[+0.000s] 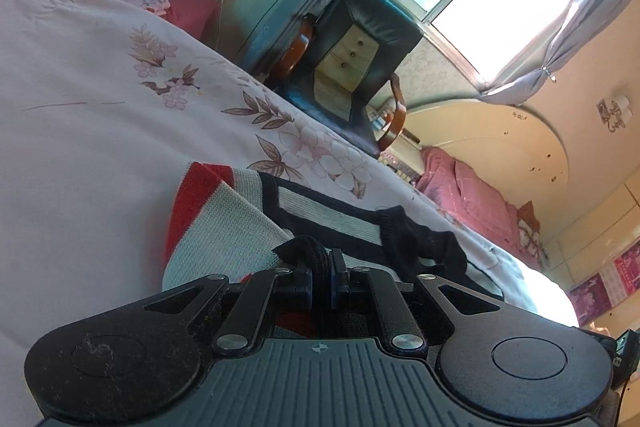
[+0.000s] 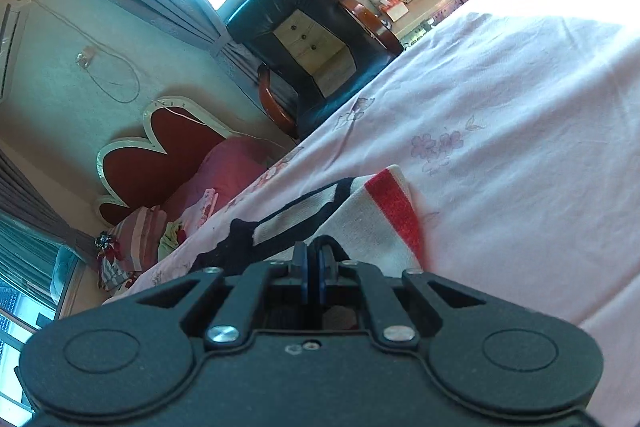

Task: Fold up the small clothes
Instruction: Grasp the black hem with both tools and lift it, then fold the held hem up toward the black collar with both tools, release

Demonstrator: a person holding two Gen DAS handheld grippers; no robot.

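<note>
On the bed (image 1: pixel 80 131), spread with a pale pink floral sheet, lies a small knitted sweater (image 1: pixel 224 219), white with red and navy bands. Its near part is hidden behind both tools, so its full outline and long axis cannot be told. The left gripper (image 1: pixel 321 267) has its fingers clamped on a dark ribbed edge; the right gripper (image 2: pixel 313 259) likewise pinches the sweater's near edge.
</note>
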